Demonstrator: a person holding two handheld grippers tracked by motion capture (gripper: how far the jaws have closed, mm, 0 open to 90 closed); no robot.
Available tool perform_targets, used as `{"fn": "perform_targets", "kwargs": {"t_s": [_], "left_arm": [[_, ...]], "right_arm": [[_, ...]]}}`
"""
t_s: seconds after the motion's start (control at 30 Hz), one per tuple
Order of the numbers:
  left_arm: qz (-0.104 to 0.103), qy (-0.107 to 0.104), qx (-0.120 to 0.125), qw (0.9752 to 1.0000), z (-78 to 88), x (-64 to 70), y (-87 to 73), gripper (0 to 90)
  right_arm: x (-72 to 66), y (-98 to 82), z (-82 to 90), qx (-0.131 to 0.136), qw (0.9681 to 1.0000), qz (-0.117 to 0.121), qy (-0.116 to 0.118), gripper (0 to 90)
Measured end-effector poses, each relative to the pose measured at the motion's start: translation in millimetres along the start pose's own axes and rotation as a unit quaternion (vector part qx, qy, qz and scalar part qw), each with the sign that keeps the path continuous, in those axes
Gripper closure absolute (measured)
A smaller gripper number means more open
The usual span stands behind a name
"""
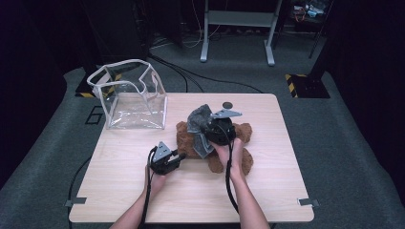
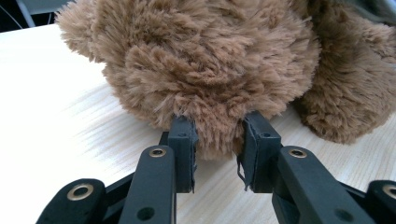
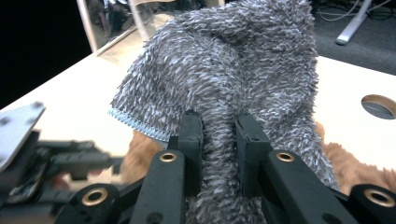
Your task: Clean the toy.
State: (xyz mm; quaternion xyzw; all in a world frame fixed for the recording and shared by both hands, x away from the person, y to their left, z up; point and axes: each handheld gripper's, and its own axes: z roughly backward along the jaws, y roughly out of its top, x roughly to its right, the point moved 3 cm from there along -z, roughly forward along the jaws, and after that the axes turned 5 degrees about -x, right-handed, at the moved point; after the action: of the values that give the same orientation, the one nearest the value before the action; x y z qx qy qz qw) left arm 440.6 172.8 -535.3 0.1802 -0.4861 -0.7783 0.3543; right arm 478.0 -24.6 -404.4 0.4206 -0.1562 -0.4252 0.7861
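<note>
A brown plush teddy bear (image 1: 244, 161) lies in the middle of the wooden table (image 1: 133, 191). A fuzzy grey cloth (image 1: 199, 119) with a pale blue hem is draped over the bear's upper part. My right gripper (image 1: 209, 132) is above the bear, and in the right gripper view it (image 3: 218, 140) is shut on a fold of the grey cloth (image 3: 233, 70), which is lifted. My left gripper (image 1: 180, 155) is at the bear's near left side. In the left gripper view it (image 2: 217, 149) pinches a tuft of the bear's fur (image 2: 205, 65).
A clear plastic bag (image 1: 131, 95) with white trim stands open at the table's far left corner. A round hole (image 1: 228, 105) sits in the tabletop behind the bear. Cables trail from both grippers toward the near edge. A desk frame (image 1: 237, 28) stands on the floor beyond.
</note>
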Motion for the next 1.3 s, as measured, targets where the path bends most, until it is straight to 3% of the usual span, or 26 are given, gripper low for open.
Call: {"fn": "perform_targets", "kwargs": {"t_s": [0.2, 0.4, 0.63, 0.8, 1.07, 1.17, 1.3], "left_arm": [[-0.008, 0.003, 0.001, 1.0000, -0.2, -0.7, 0.2, 69.0], [-0.010, 0.003, -0.002, 0.9999, -0.1, -0.6, 0.2, 69.0], [-0.012, 0.005, -0.003, 0.9999, -0.1, -1.0, 0.3, 68.9], [-0.011, 0.007, -0.001, 0.9999, -0.3, -1.1, 0.3, 68.9], [-0.013, 0.005, -0.003, 0.9999, 0.1, -1.1, 0.3, 68.9], [-0.009, 0.005, 0.000, 0.9999, -0.1, -0.8, 0.2, 68.8], [-0.012, 0.005, -0.002, 0.9999, 0.3, -1.1, 0.3, 68.8]], "right_arm": [[-4.0, -3.9, -18.6, -0.023, 0.9997, 0.001, 0.007, 75.3], [-12.8, -16.0, -17.0, -0.035, 0.9991, 0.014, 0.021, 75.3], [-25.8, -41.1, -15.1, -0.052, 0.9976, 0.028, 0.036, 75.2], [-31.6, -62.6, -22.0, -0.065, 0.9964, 0.025, 0.049, 75.4], [-42.2, -96.9, -35.7, -0.106, 0.9918, 0.029, 0.065, 75.4], [-41.9, -99.7, -30.5, -0.097, 0.9926, 0.029, 0.066, 75.6], [-39.8, -91.4, -12.0, -0.062, 0.9959, 0.026, 0.061, 75.8]]}}
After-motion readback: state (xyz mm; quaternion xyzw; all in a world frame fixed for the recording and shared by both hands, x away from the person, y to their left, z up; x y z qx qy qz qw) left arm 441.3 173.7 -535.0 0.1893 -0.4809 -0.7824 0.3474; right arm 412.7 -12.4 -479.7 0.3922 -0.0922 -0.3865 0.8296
